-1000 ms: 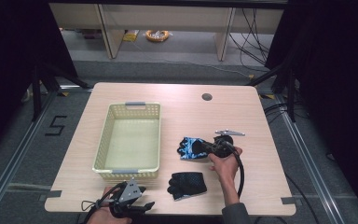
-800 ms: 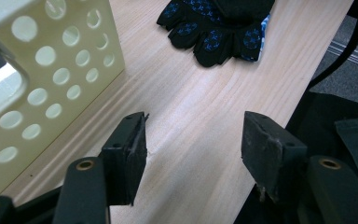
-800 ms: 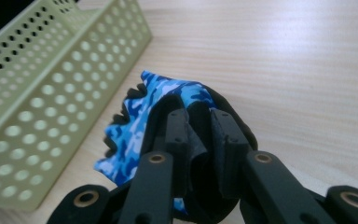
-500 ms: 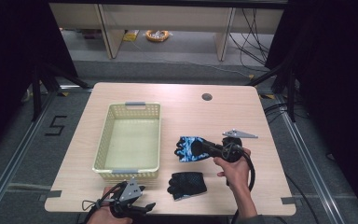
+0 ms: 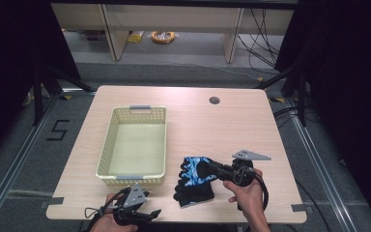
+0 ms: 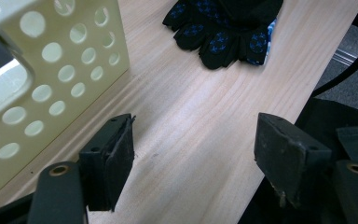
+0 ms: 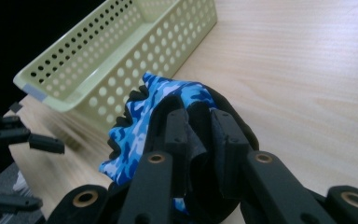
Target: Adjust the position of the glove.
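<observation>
Right tongs (image 7: pixel 200 126) clamped on blue camouflage glove (image 5: pixel 195 170) above black glove (image 5: pixel 193 192), left tongs (image 6: pixel 193 154) just opened wide, empty.

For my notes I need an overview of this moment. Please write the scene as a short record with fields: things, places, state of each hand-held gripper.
held thing: blue camouflage fabric glove, lifted over the black one
right hand-held gripper: shut on the blue camouflage fabric glove
left hand-held gripper: jaws have just been opening, nothing between them, at the table's near edge
other glove: black fabric glove, flat on the table
basket: pale yellow perforated plastic basket, nothing inside
surface: light wooden table
</observation>
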`<state>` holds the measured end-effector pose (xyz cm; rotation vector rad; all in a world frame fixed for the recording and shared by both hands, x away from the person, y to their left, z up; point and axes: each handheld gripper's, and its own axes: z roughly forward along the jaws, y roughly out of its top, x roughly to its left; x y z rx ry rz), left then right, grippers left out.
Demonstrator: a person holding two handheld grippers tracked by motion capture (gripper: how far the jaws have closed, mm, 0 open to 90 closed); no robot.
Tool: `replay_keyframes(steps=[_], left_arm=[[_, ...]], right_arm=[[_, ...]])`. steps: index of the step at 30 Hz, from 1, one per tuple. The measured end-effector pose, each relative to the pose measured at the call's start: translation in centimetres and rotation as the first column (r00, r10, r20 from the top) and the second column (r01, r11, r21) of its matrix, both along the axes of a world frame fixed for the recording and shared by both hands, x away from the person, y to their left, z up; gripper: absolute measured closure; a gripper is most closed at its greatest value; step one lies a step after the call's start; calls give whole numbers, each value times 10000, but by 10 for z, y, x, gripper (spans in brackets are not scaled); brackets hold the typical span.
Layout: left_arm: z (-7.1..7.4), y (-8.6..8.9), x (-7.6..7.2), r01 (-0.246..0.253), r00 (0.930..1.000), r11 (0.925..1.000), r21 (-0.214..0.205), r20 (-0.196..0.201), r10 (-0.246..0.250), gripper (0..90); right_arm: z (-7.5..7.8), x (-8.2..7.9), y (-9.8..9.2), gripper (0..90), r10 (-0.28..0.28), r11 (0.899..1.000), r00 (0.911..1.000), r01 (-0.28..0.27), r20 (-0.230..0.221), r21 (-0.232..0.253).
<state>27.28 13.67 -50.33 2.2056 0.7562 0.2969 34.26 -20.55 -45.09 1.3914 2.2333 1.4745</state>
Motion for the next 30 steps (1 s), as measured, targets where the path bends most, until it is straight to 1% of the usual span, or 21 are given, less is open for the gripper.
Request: replay_keyframes(steps=[1,3,4,5,6,7,8,9,10,13,16,17,18,19,20,23,24,25,28,29,30], left_arm=[[0,0,0,-7,10000,10000,-12,-3,7,283],[0,0,0,-10,10000,10000,-11,-1,10,283],[0,0,0,-8,10000,10000,-3,4,8,283],[0,1,1,8,10000,10000,82,17,-8,283],[0,1,1,20,10000,9999,111,20,-21,283],[0,1,0,-10,10000,10000,30,8,10,283],[0,0,0,-2,10000,10000,-28,-13,2,283],[0,0,0,-8,10000,10000,4,-1,8,284],[0,0,0,-2,10000,10000,-1,-14,2,283],[-1,-1,-2,-88,9998,9998,-153,-190,85,283],[-1,-1,-2,-85,9998,9999,-150,-189,82,284],[-1,-1,-1,-55,9999,10000,-72,-97,55,284],[-1,-1,-1,8,10000,10000,-33,-36,-8,284],[0,-1,-1,27,10000,10000,1,-75,-27,284],[-1,0,-1,16,10000,9999,122,-66,-15,285],[0,0,0,142,9999,9995,266,25,-143,285],[-1,0,0,152,9999,9995,267,27,-153,285],[-1,0,0,149,9999,9995,268,23,-150,285],[-1,0,0,110,9999,9997,207,16,-110,286],[-1,0,0,114,9999,9997,202,14,-115,286],[-1,0,0,152,9999,9995,259,22,-153,286]], right_arm=[[-1,-3,1,783,99,9999,9999,-98,-49,119],[-3,-6,1,783,162,9999,9999,-162,-16,28],[-2,-11,3,783,56,9996,9991,-46,-414,261],[-4,-12,3,782,284,9996,9995,-283,-105,99],[-5,-13,3,782,251,9996,9996,-252,-86,-106],[-6,-14,4,782,267,9996,9996,-268,-99,-65],[-6,-18,6,782,307,9995,9989,-304,-347,78],[-10,-15,6,782,506,9987,9987,-506,30,-66],[-10,-18,7,782,439,9990,9988,-441,-207,-101],[-14,-23,11,782,574,9983,9972,-571,-478,77],[-16,-25,11,780,722,9974,9969,-722,-314,-16],[-16,-28,13,781,628,9979,9965,-619,-549,195],[-18,-26,11,780,777,9970,9963,-776,-374,60],[-18,-27,11,780,743,9972,9962,-744,-458,5],[-18,-29,13,780,674,9976,9948,-662,-758,180],[-21,-30,13,780,745,9971,9944,-732,-756,194],[-21,-29,13,780,760,9970,9948,-749,-671,190],[-22,-28,12,779,790,9968,9959,-794,-430,-63],[-24,-28,14,779,978,9951,9924,-967,-742,190],[-25,-28,13,778,932,9956,9940,-934,-577,-6],[-25,-29,15,778,925,9956,9913,-906,-938,248]])
